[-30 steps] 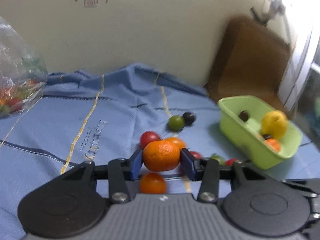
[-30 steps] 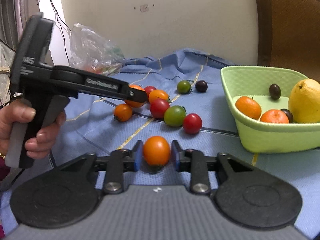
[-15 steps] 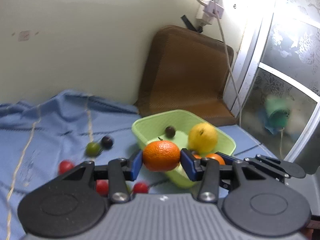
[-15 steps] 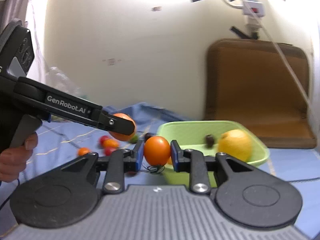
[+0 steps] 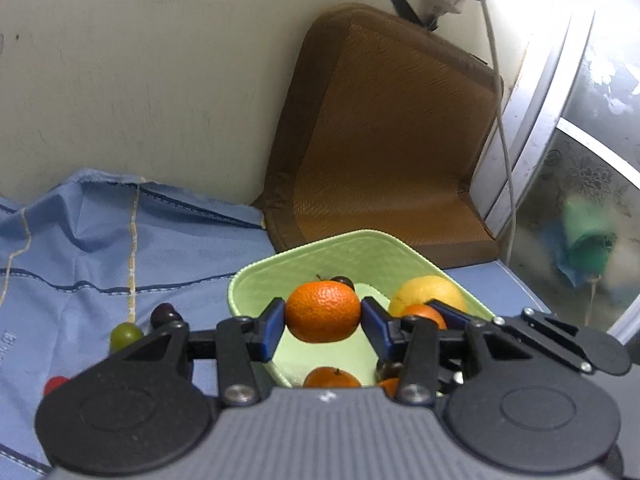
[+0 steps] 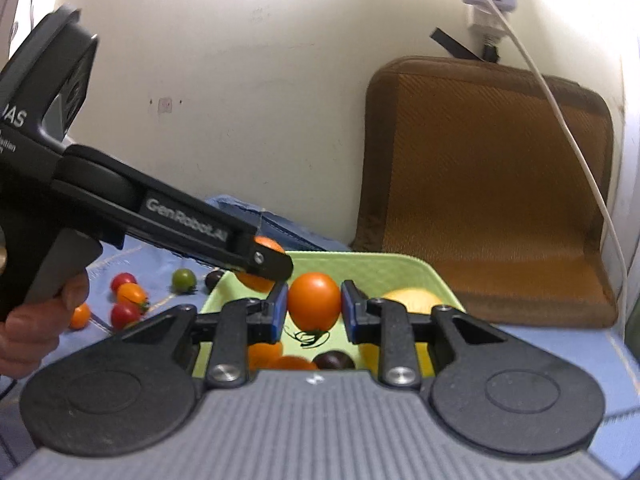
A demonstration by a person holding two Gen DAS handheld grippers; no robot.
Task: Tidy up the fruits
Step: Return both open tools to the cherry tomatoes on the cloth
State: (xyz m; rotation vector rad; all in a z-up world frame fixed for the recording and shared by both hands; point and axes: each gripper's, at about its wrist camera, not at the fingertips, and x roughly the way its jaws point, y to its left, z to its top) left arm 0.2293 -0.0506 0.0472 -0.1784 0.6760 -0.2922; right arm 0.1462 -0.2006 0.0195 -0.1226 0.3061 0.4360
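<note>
we hold a mandarin (image 5: 322,311) in our left gripper (image 5: 322,320), its blue pads pressed against both sides of the fruit, and it hangs above the open green basket (image 5: 356,252). in our right gripper (image 6: 313,307) we clamp an orange tomato (image 6: 313,301), the pads tight on either side and its curled green stalk dangling below, also over the basket.

inside the basket, the left wrist view shows us a yellow lemon (image 5: 424,292) against the far right wall, a dark plum-coloured tomato (image 5: 345,281) peeking out behind the held mandarin, an orange fruit (image 5: 424,314) just in front of the lemon, and another mandarin (image 5: 331,377) on the basket floor near the close edge. from the right wrist view we see more orange fruit and a dark tomato (image 6: 334,359) low in the basket, partly hidden by our gripper body.

outside the basket, on the blue cloth (image 5: 80,248), a green tomato (image 5: 126,335) and a dark tomato (image 5: 163,314) sit touching each other just left of the basket. further left in the right wrist view lie small red tomatoes (image 6: 123,281) and orange ones in a loose cluster. a brown cushion (image 5: 392,132) leans on the wall behind the basket.
</note>
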